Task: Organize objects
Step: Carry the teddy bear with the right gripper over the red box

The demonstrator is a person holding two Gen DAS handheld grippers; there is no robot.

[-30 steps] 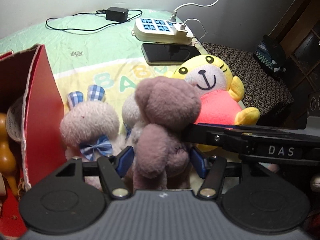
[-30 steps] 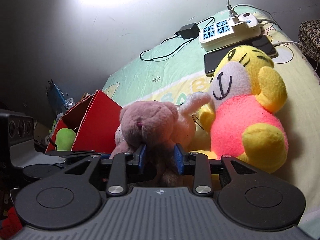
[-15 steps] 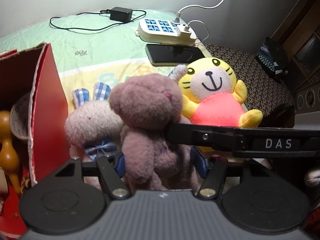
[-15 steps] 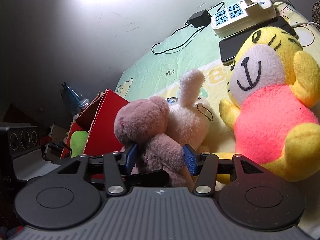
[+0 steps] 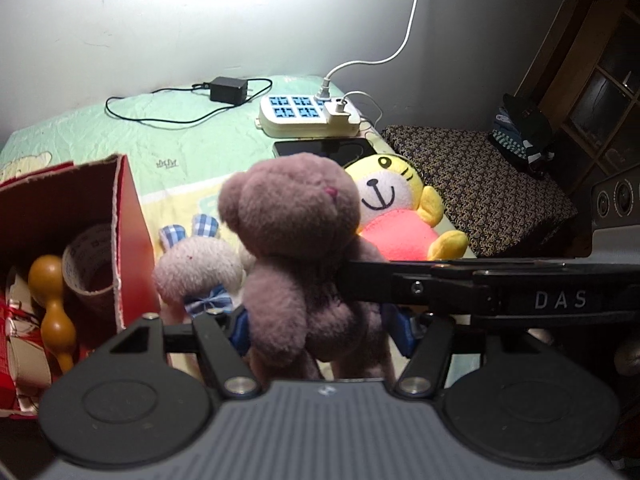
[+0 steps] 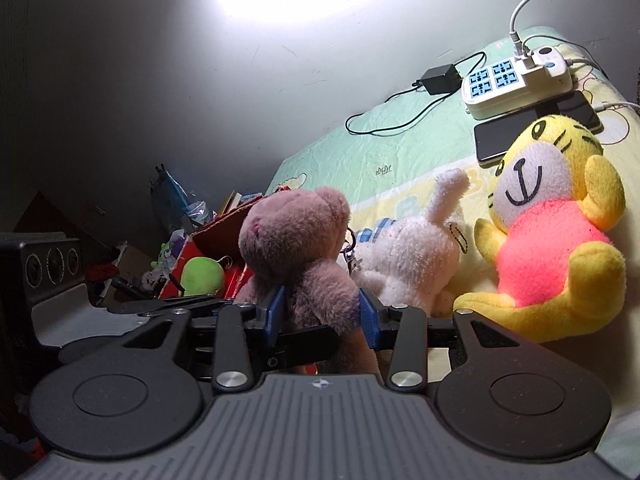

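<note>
A mauve teddy bear [image 5: 296, 248] is held upright above the bed by both grippers. My left gripper [image 5: 320, 330] is shut on its lower body. My right gripper [image 6: 322, 314] is shut on its torso from the other side, and the bear [image 6: 298, 248] fills the middle of that view. The right gripper's black fingers [image 5: 440, 286] cross in front of the bear in the left wrist view. A red cardboard box [image 5: 128, 236] stands at the left. A pale bunny with checked ears [image 5: 196, 264] and a yellow tiger in a pink shirt [image 5: 396, 216] lie on the bed.
The box holds a paper cup [image 5: 86, 264] and a brown wooden gourd shape [image 5: 52, 304]. A power strip [image 5: 304, 116], a phone [image 5: 324, 148] and a black adapter [image 5: 228, 90] lie at the bed's far end. A green plush [image 6: 202, 276] sits by the box.
Both grippers have lifted the mauve bear up off the bed, away from the bunny and tiger. The bear now sits higher and nearer the box side.
</note>
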